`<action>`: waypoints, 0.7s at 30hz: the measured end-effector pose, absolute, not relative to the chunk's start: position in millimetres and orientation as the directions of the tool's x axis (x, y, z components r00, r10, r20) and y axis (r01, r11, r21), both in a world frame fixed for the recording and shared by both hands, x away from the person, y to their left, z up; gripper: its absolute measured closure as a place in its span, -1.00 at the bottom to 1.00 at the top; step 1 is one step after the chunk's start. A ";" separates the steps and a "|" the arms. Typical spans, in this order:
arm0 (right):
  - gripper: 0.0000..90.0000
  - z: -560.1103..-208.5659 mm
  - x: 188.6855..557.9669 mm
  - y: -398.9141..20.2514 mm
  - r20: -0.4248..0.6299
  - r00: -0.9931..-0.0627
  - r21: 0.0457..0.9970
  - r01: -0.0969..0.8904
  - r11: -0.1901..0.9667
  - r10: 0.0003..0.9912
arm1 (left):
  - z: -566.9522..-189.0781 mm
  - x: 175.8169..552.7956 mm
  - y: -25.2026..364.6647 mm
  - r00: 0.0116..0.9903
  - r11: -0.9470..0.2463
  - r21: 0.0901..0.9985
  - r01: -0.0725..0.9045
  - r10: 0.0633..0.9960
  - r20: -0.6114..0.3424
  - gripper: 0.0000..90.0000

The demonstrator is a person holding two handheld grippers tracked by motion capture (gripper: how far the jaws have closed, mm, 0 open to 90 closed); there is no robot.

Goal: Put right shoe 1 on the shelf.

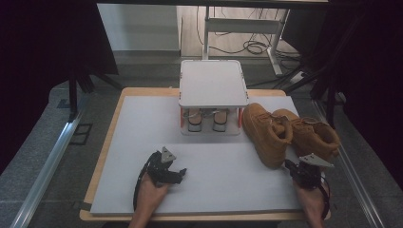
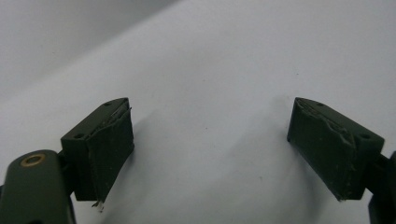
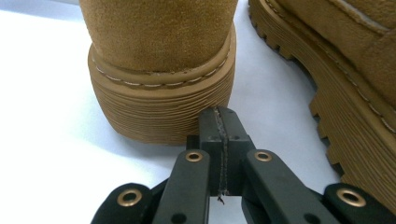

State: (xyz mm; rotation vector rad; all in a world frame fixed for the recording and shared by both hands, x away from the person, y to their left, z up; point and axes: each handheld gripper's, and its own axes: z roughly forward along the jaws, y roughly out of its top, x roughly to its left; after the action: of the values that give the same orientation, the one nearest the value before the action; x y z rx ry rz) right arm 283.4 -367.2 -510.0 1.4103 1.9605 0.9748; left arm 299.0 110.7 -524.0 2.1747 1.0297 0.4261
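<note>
A white board (image 1: 209,180) covers the table. At the board's far edge stands a small white shelf (image 1: 213,83). Right of the shelf lie two tan boots (image 1: 266,133). The right gripper (image 3: 219,114), jaws pressed together on nothing, sits just at the nearer boot's heel. The left gripper (image 1: 181,172), well left of the boots, rests on the board with jaws spread wide and empty.

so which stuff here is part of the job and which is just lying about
In the job:
- tan boot nearest the right tongs
- second tan boot
- right tongs, shut, tips at the near boot's sole
- left tongs, open over bare board

Lying about:
- white shoe rack
- pair of shoes under it
</note>
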 end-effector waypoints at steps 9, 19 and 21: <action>0.99 -510.0 281.4 -358.3 -0.008 -0.344 0.800 0.561 0.213 0.939 | -524.0 299.1 110.7 0.632 -0.452 0.702 0.551 0.775 0.002 -0.68; 0.95 -509.9 280.3 -351.4 -0.010 -0.368 0.797 0.558 0.230 0.930 | -523.9 298.9 110.7 0.634 -0.454 0.701 0.550 0.774 0.004 -0.68; 0.79 -509.4 279.7 -351.7 -0.025 -0.358 0.797 0.556 0.235 0.933 | -523.9 298.8 110.6 0.633 -0.454 0.702 0.549 0.774 0.006 -0.68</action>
State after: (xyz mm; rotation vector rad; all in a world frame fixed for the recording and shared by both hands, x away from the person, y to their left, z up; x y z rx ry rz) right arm 279.7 -351.7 -509.4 1.3601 2.0053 0.9764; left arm 298.8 110.6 -523.9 2.1761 1.0278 0.4282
